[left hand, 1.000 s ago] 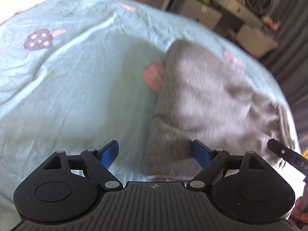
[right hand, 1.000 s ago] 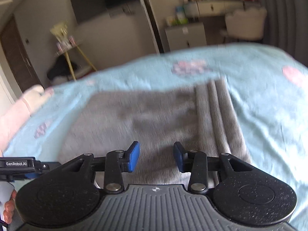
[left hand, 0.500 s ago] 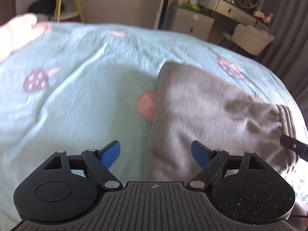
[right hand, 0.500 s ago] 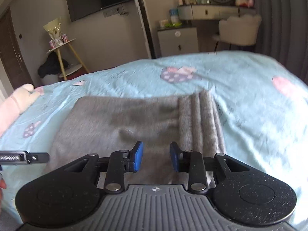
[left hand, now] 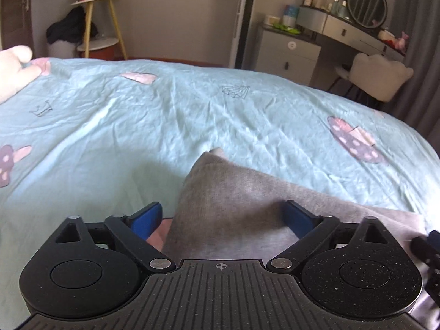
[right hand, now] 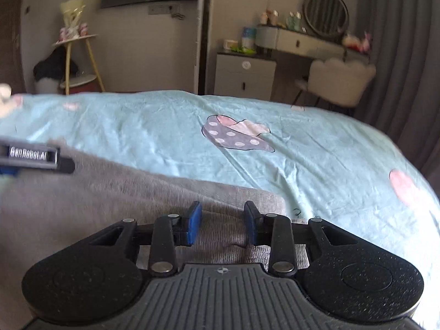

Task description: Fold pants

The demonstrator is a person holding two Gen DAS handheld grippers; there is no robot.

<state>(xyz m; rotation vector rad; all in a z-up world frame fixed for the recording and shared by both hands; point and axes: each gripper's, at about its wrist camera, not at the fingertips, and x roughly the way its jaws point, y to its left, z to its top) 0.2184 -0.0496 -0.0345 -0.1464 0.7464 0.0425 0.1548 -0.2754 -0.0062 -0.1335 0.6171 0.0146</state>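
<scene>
The grey pants (left hand: 233,192) lie folded on the light blue bedspread (left hand: 165,115). In the left wrist view one corner of the fold points away from me. My left gripper (left hand: 222,217) is wide open, low over the pants' near left edge, with nothing between its blue pads. In the right wrist view the pants (right hand: 110,192) fill the lower left. My right gripper (right hand: 222,224) is partly open, low over the ribbed waistband end, gripping nothing. The left gripper's body (right hand: 30,155) shows at the left edge there.
The bedspread (right hand: 302,151) has pink and purple prints. A pink plush (left hand: 13,68) lies at the bed's far left. Beyond the bed stand a yellow-legged side table (left hand: 101,27), a grey drawer unit (left hand: 288,52), a vanity with round mirror (left hand: 363,8), a white chair (left hand: 382,74) and grey curtains (right hand: 407,68).
Both grippers have tilted up and dropped closer to the pants, so more of the room shows. The right gripper's jaws are slightly wider than half a second ago. The pants have not moved.
</scene>
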